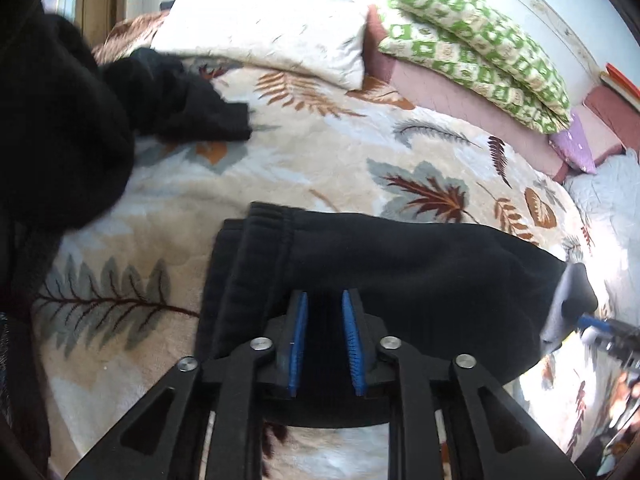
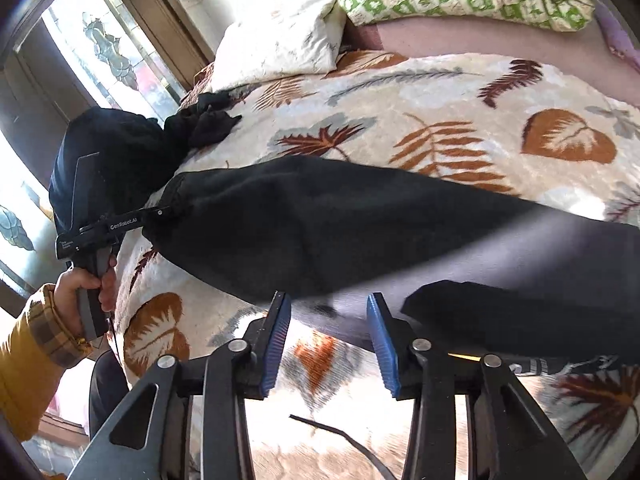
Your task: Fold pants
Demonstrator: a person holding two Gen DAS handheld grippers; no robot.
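The black pants [image 1: 400,280] lie folded into a long band across the leaf-patterned blanket [image 1: 320,152], waistband end at the left in the left wrist view. My left gripper [image 1: 324,300] hovers over that band near the waistband, its blue pads apart with nothing pinched between them. In the right wrist view the pants [image 2: 360,232] stretch from left to right. My right gripper [image 2: 330,316] stands open over their near edge, holding nothing. The left gripper [image 2: 160,213] shows there at the waistband end, held by a person's hand [image 2: 88,284].
More black clothing [image 1: 180,96] is heaped at the blanket's far left, beside a large dark mass [image 1: 60,128]. A white pillow [image 1: 280,40] and green patterned pillows [image 1: 480,48] lie at the bed's head. A window [image 2: 100,48] stands beyond the bed's left side.
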